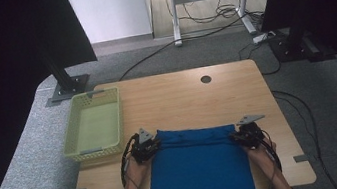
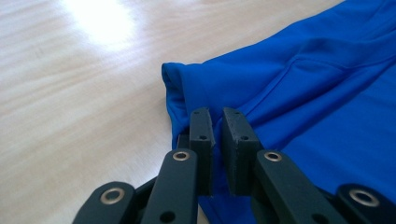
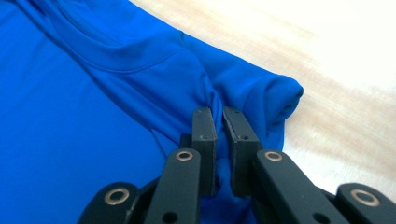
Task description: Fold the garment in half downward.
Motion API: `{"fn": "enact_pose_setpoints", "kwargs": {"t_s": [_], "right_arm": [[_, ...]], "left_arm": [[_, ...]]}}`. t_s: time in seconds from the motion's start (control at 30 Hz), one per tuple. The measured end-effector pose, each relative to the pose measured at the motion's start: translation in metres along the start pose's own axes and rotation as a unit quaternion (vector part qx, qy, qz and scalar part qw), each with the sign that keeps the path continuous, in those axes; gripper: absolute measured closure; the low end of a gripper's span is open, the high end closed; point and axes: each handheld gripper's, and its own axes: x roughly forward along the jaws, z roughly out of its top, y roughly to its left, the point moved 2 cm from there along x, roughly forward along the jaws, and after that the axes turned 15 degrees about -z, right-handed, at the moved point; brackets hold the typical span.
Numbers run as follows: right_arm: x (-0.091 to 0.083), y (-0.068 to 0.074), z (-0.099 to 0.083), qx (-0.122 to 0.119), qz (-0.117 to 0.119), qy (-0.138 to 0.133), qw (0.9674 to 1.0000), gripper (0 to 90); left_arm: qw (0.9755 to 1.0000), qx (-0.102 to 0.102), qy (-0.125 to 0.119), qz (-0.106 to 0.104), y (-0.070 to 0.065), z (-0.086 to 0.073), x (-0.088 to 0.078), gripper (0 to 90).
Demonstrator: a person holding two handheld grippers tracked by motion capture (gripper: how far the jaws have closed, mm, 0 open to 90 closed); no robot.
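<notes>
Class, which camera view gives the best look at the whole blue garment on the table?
The high view: it shows the blue garment spread on the wooden table, its near edge cut off at the bottom. The left gripper view shows one folded corner in close-up; the right gripper view shows the other corner and a curved seam.

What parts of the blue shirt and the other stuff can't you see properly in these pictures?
- Blue shirt: its near end is cut off by the bottom edge of the high view.
- Cloth between the left gripper pads: hidden by the jaws in the left gripper view.
- Same at the right gripper in the right gripper view.
- Green basket: its near inside wall is hidden by its own rim.
- Room's far corners: too dark.
</notes>
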Motion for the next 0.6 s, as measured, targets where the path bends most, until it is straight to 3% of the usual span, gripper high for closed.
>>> {"fn": "enact_pose_setpoints", "kwargs": {"t_s": [0.2, 0.4, 0.43, 0.57, 0.6], "right_arm": [[0.011, -0.003, 0.01, 0.013, -0.012, 0.0, 0.9999, 83.6], [0.014, -0.003, 0.011, 0.025, -0.016, -0.003, 0.9995, 83.5], [0.008, 0.0, 0.013, 0.009, -0.028, -0.011, 0.9995, 83.9], [0.005, 0.001, 0.013, 0.01, -0.029, -0.018, 0.9994, 84.0], [-0.005, 0.0, 0.015, 0.011, -0.03, -0.034, 0.9989, 84.0]], "left_arm": [[0.9999, -0.003, -0.002, 0.01, 0.007, 0.005, 0.005, 83.0], [0.9996, -0.025, -0.009, 0.005, 0.011, 0.006, 0.006, 86.3], [0.9997, -0.004, -0.004, 0.022, 0.006, 0.01, 0.002, 86.9], [0.9998, 0.002, -0.008, 0.021, 0.002, 0.012, -0.003, 86.9], [0.9997, 0.007, -0.015, 0.018, -0.003, 0.015, -0.011, 86.9]]}}
